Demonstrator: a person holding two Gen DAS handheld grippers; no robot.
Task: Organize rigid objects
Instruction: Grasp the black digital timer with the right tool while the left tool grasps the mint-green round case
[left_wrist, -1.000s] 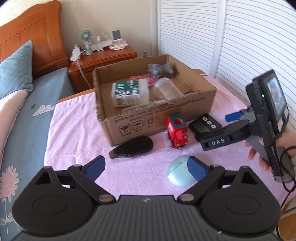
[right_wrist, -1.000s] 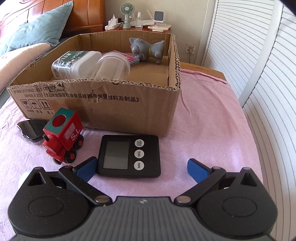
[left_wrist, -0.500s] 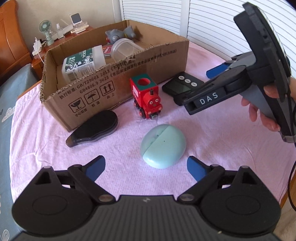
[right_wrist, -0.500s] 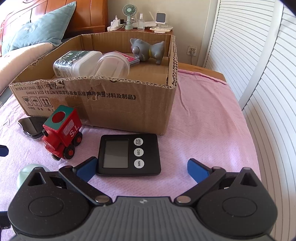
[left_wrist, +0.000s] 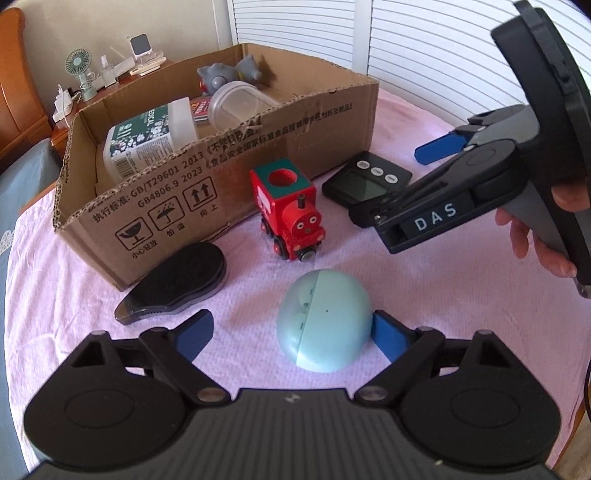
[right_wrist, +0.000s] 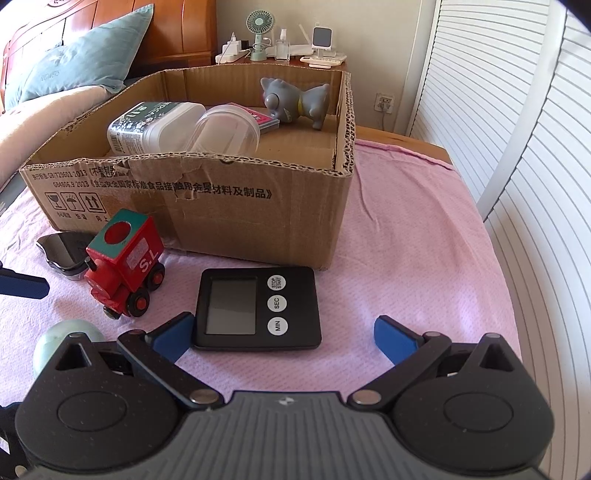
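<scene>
Four things wait outside the cardboard box (left_wrist: 236, 158) on the pink-clothed desk (right_wrist: 406, 229): a red toy train (left_wrist: 290, 216), a black digital timer (right_wrist: 256, 308), a dark smoky tape dispenser (left_wrist: 173, 284) and a pale blue-green egg-shaped case (left_wrist: 323, 319). Over the last second the left tongs (left_wrist: 291, 334) have swung from a far, high look at the whole desk down onto that egg-shaped case, which now sits between their blue fingertips (left_wrist: 388, 336). It lies off to the right of the gap, the right tip just at its flank, the left tip well clear of it. These tongs are spread wide and grasp nothing yet; whether the right tip already touches the case I cannot tell.

The right tongs (right_wrist: 282, 334) have hardly shifted. They stand released, fingers wide, hovering just short of the timer, whose near left corner sits right beside the left blue tip. In the left wrist view they show from the side, held in the person's hand (left_wrist: 543, 236) above the timer.

Inside the box already lie a white tub with a green label (right_wrist: 155, 127), a clear round container (right_wrist: 229, 129), a pink flat packet (right_wrist: 264, 118) and a grey toy animal (right_wrist: 295, 99).

So my reading is that the left side has picked its next object. Closing on that rounded, smooth shell off-centre could squirt it sideways, so centring first would be wise before lifting it over the box's near wall
</scene>
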